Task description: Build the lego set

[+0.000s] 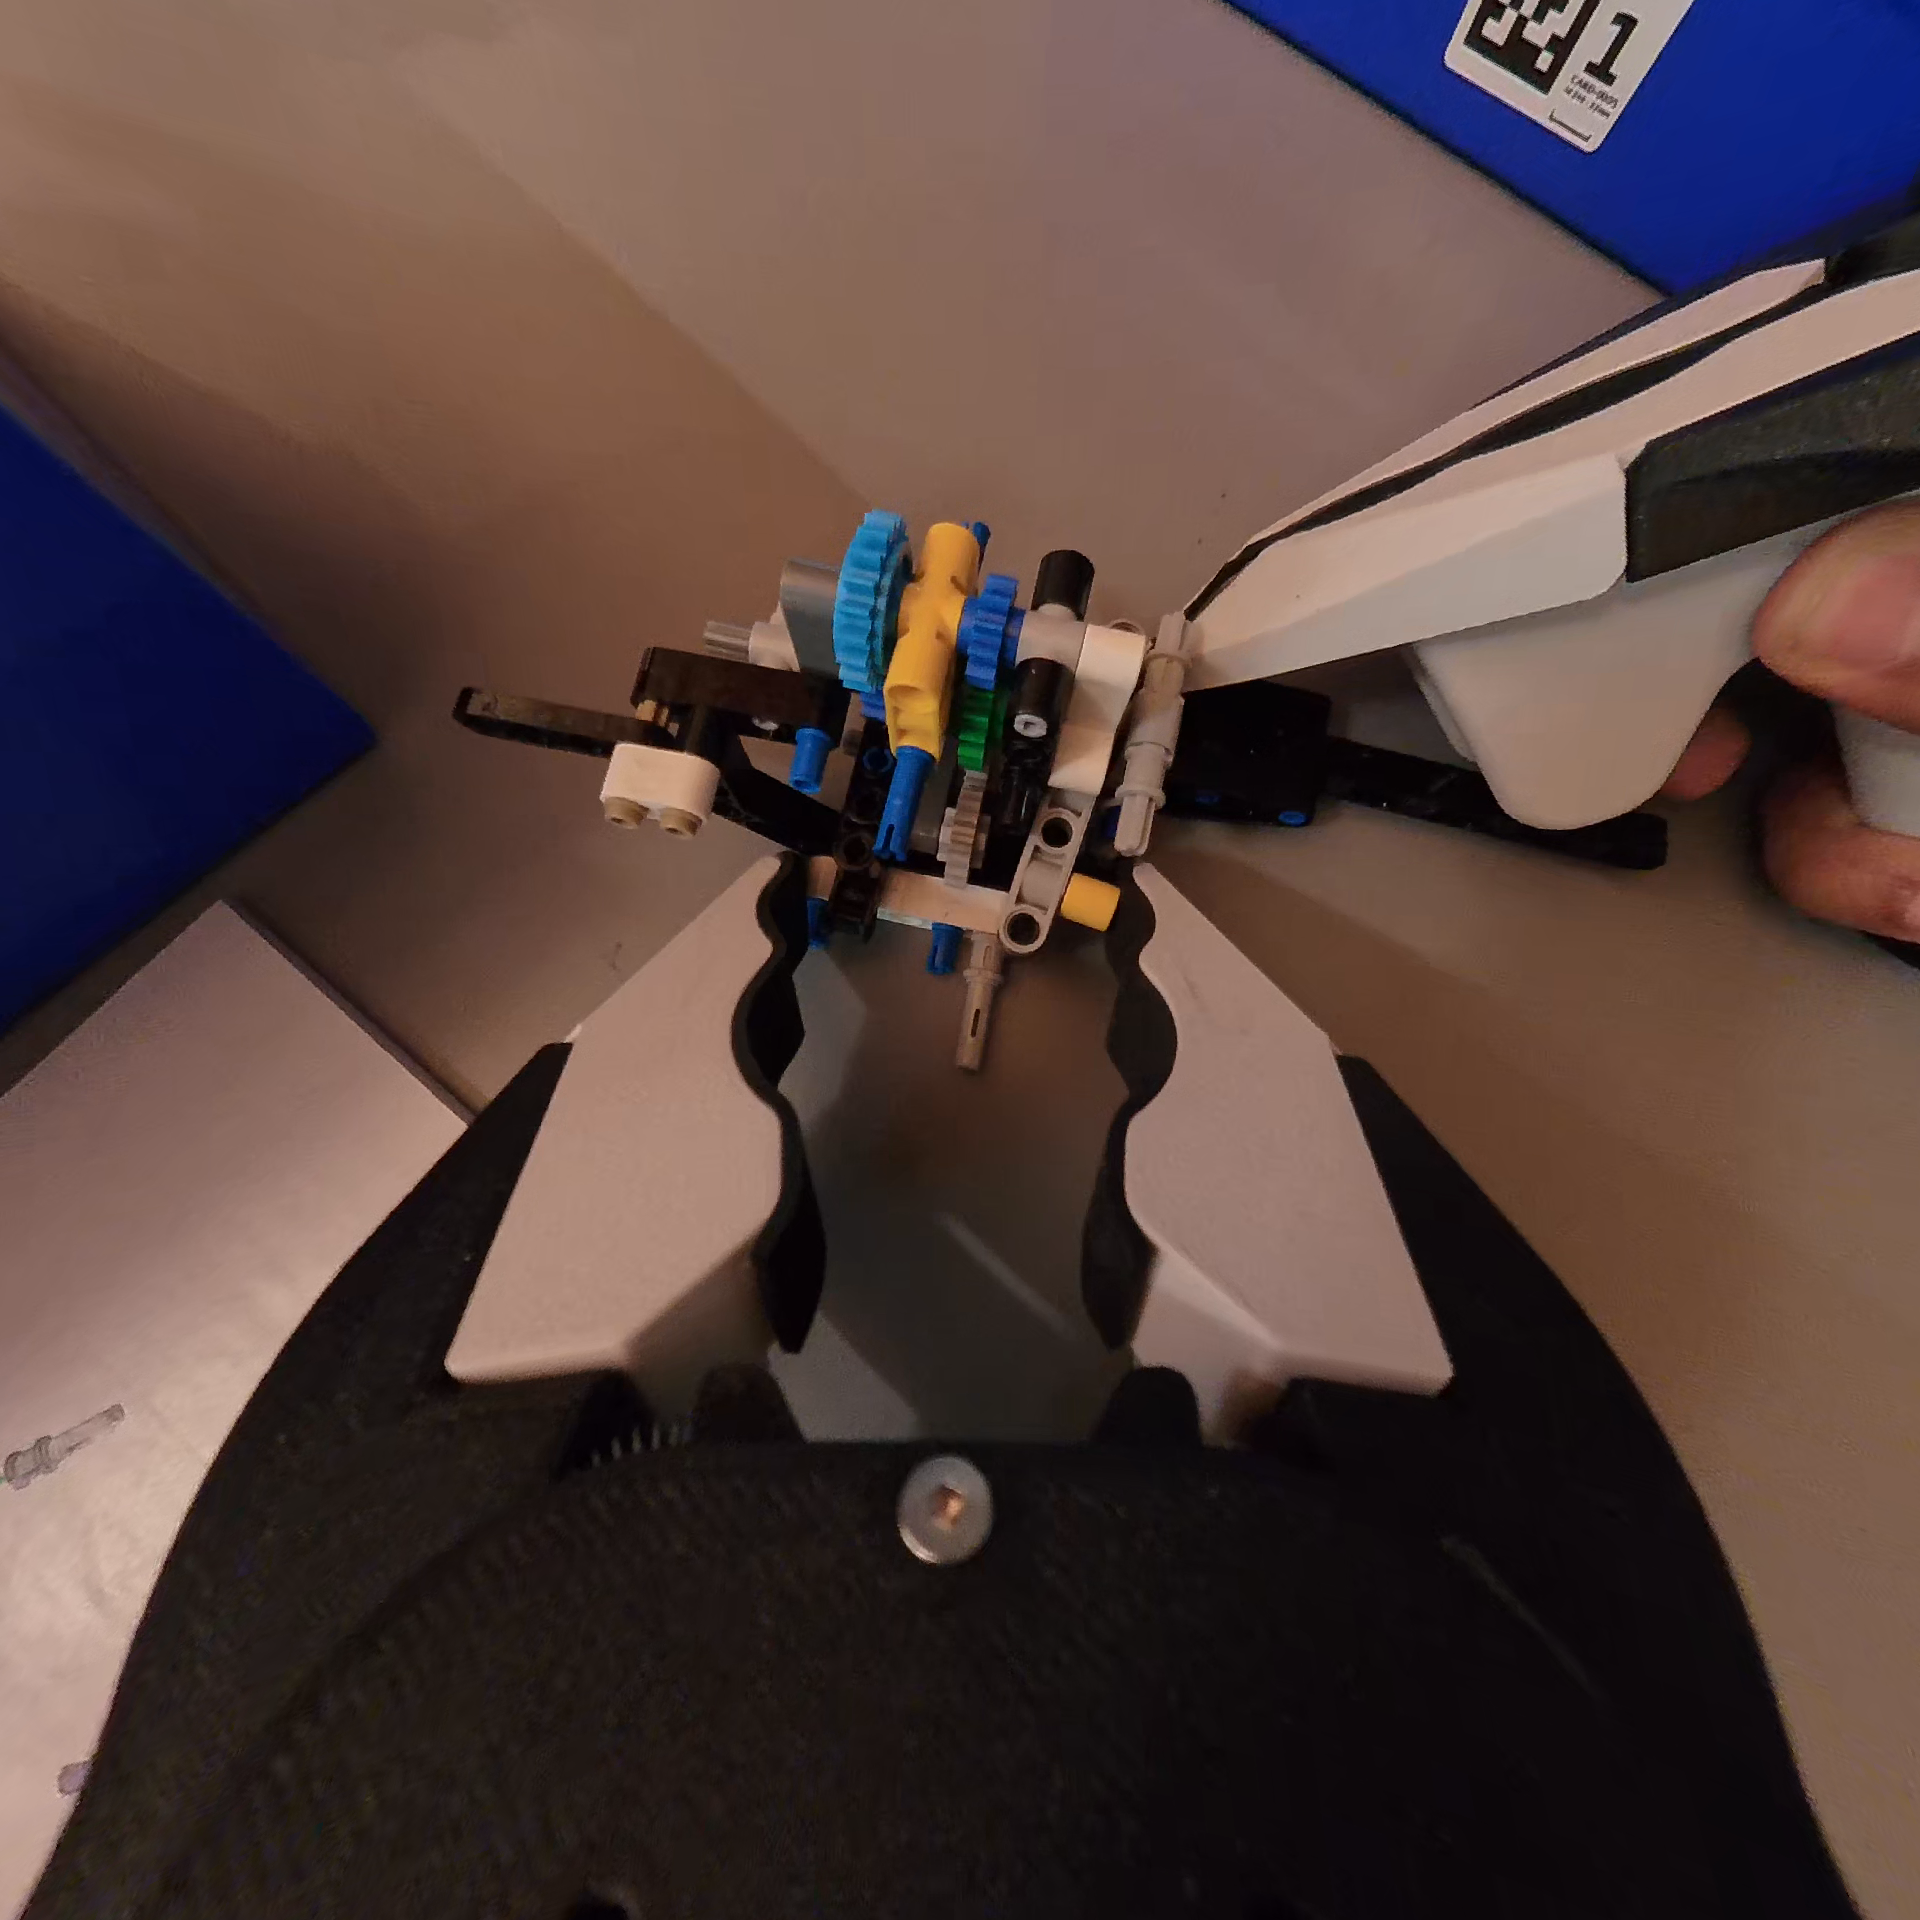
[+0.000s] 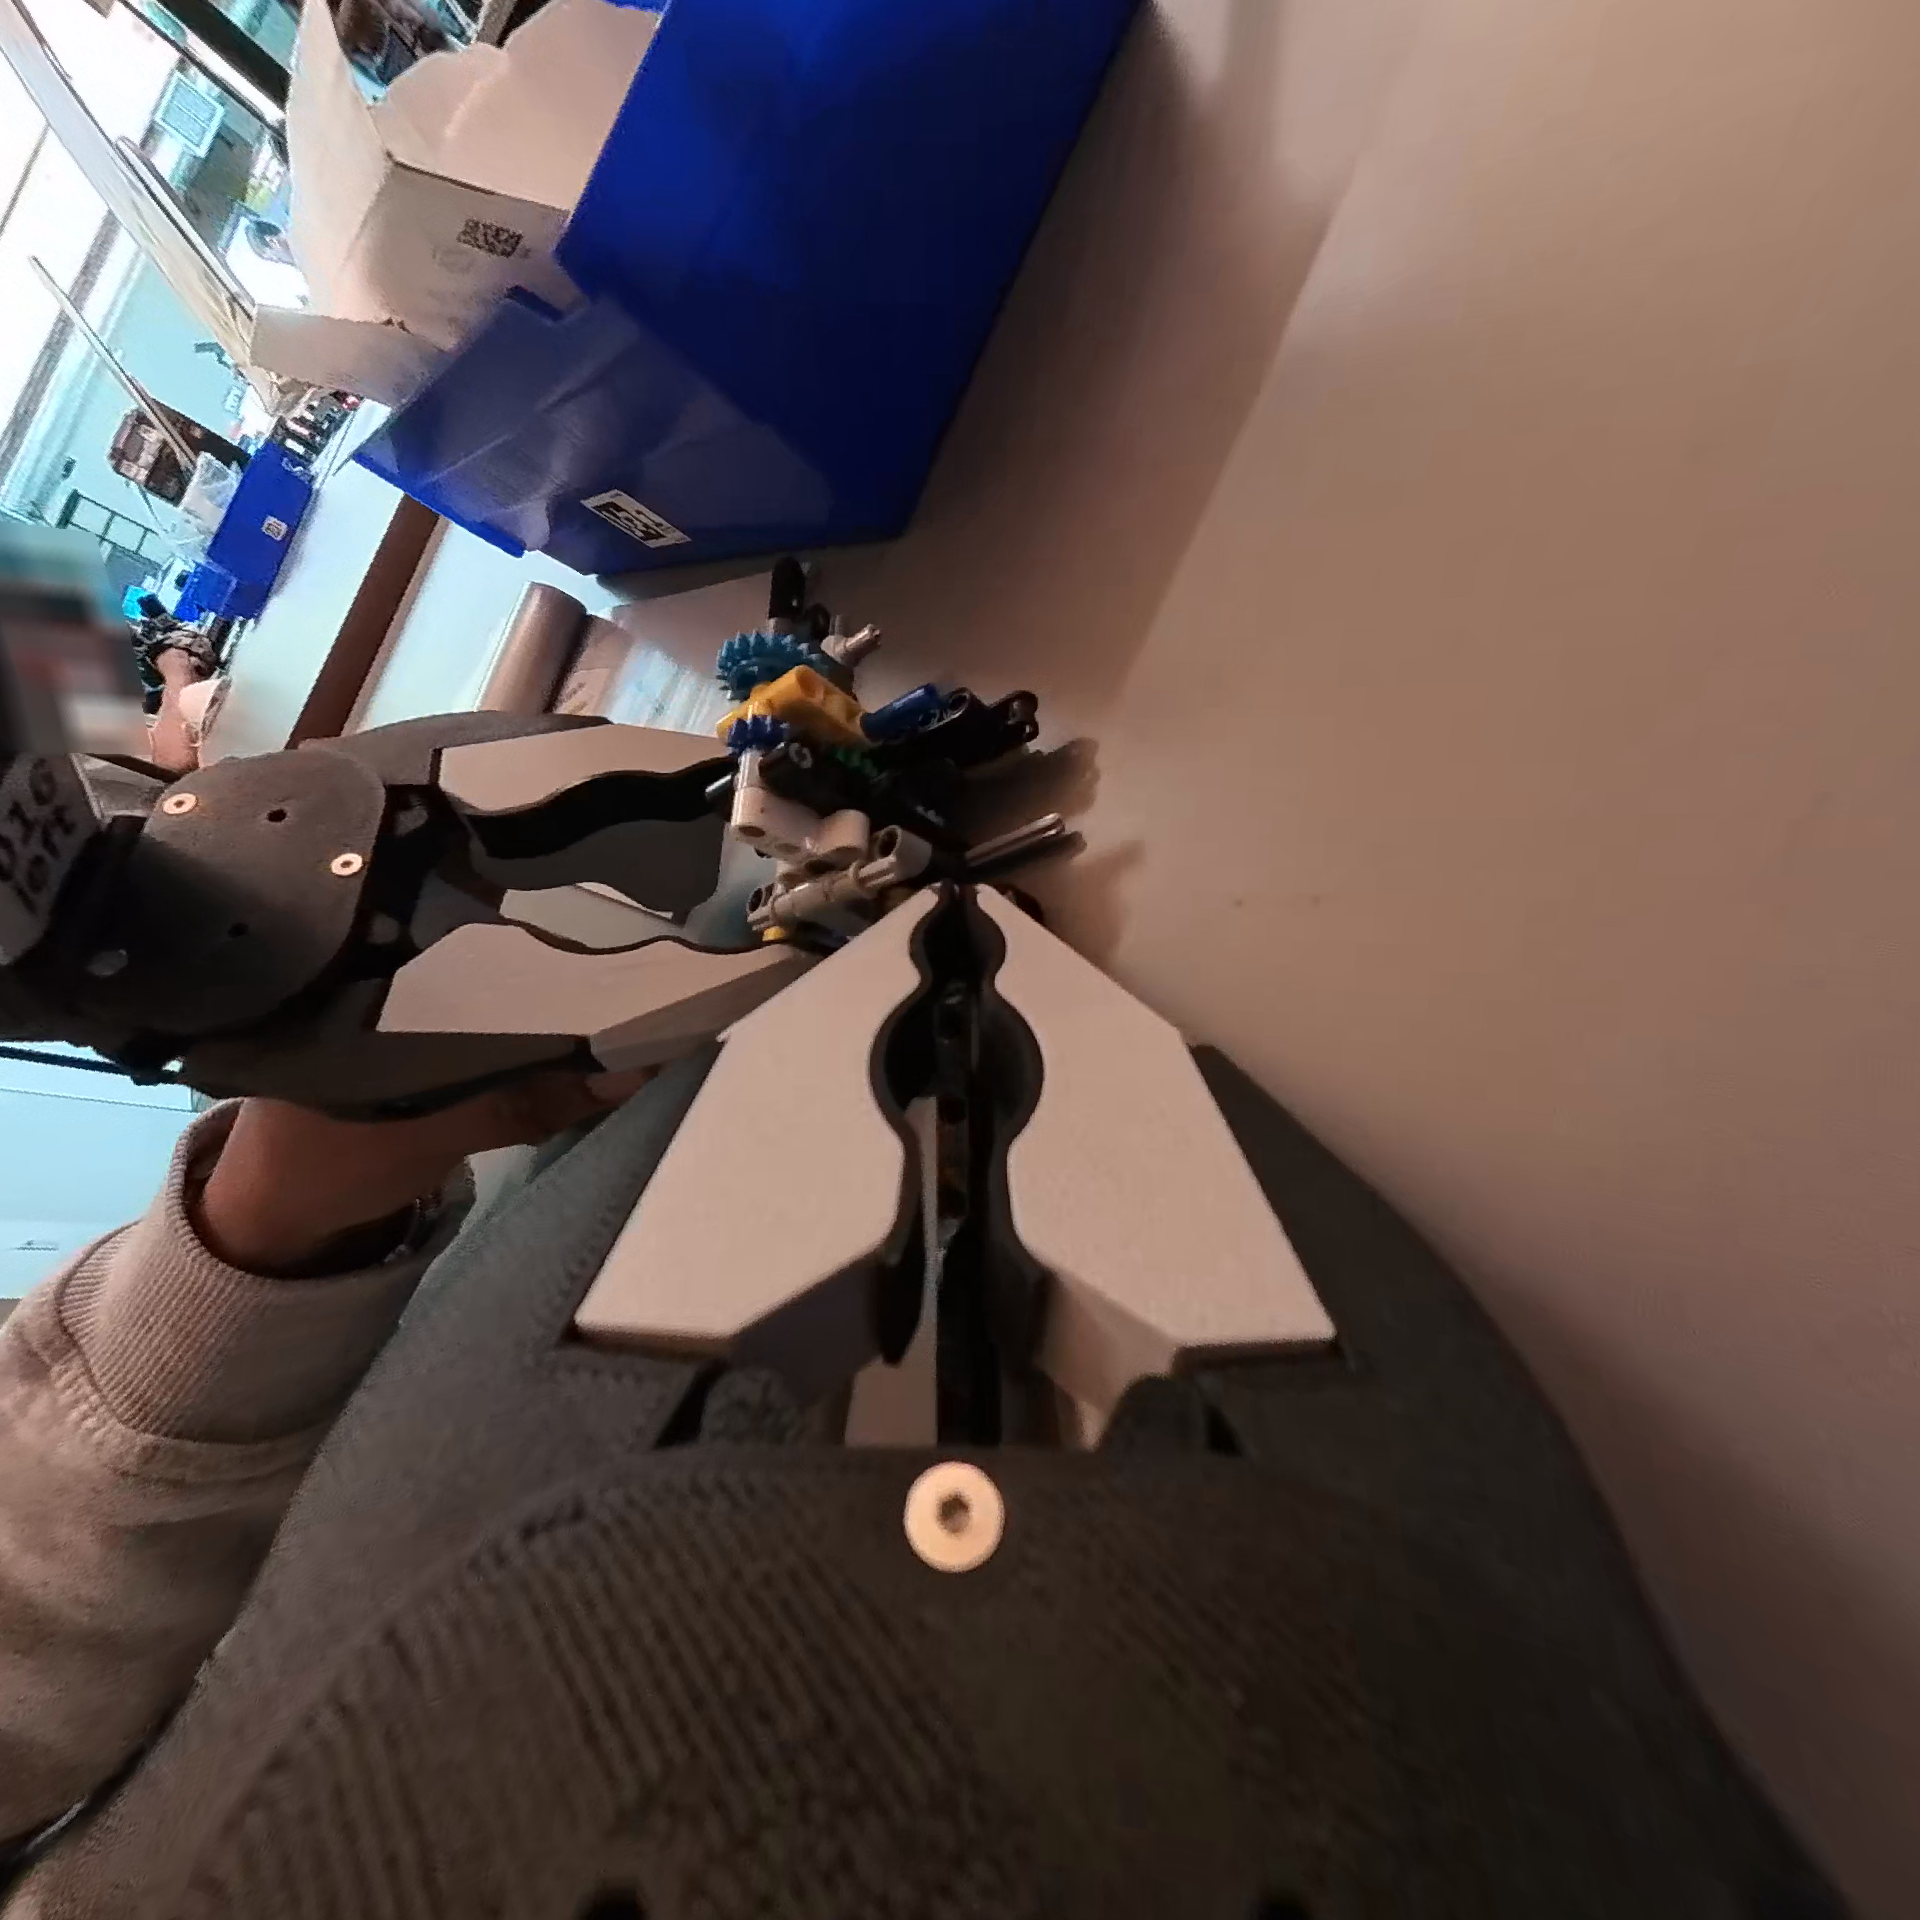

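The lego model (image 1: 935,717) is a cluster of black beams, white connectors, blue and green gears and a yellow piece. It sits low over the tan table (image 1: 520,312). My left gripper (image 1: 961,883) closes on its near end, one fingertip against a black beam and the other against a yellow pin. My right gripper (image 1: 1184,623) comes in from the right, shut, with its tip pinching the top end of a light grey pin (image 1: 1148,738) that lies against the model's white connector. In the right wrist view the right gripper (image 2: 951,894) is shut just behind the grey pin (image 2: 831,883) and the model (image 2: 821,748).
Blue bins stand at the back right (image 1: 1714,135) and at the left (image 1: 125,675). An instruction booklet (image 1: 177,1195) lies at the near left. A hand (image 1: 1829,727) holds the right gripper. The left gripper (image 2: 717,852) and a grey sleeve (image 2: 156,1403) fill the left of the right wrist view. Some 5 cm of space lies between my two pairs of fingers.
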Available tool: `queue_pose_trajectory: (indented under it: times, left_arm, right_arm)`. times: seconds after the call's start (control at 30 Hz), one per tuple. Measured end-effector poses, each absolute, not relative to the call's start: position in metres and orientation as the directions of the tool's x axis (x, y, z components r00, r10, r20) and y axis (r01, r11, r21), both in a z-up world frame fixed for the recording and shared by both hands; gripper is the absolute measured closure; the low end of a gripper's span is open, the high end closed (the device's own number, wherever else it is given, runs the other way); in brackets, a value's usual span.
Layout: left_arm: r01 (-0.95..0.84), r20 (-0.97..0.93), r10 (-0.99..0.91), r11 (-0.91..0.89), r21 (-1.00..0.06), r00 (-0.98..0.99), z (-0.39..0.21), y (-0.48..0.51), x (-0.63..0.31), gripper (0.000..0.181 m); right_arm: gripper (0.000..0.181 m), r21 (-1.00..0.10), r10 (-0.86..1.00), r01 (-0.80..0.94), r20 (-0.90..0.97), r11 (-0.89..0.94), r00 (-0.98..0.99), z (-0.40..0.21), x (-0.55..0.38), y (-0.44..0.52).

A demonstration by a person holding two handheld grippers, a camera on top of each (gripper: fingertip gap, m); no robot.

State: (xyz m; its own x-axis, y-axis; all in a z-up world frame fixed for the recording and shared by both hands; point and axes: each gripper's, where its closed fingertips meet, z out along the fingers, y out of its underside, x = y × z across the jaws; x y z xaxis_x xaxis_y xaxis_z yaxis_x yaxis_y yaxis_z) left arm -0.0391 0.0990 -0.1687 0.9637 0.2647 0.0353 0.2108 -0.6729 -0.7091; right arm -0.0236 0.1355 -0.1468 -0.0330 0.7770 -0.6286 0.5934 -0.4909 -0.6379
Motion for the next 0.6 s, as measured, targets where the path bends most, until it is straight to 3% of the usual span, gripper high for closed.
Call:
queue_pose_trajectory:
  times: [0.03,0.6]
  left_arm:
    - [0.210,0.034,0.265,-0.673,-0.709,0.964,-0.1688,0.0989,-0.0392,0.121]
    - [0.208,0.032,0.265,-0.674,-0.709,0.964,-0.1689,0.0990,-0.0392,0.121]
  right_arm:
    - [0.181,-0.639,0.778,0.593,-0.628,-0.490,-0.033,-0.1469,-0.0237,0.1355]
    - [0.181,-0.588,0.718,0.581,-0.696,-0.563,-0.009,-0.1472,-0.0254,0.1363]
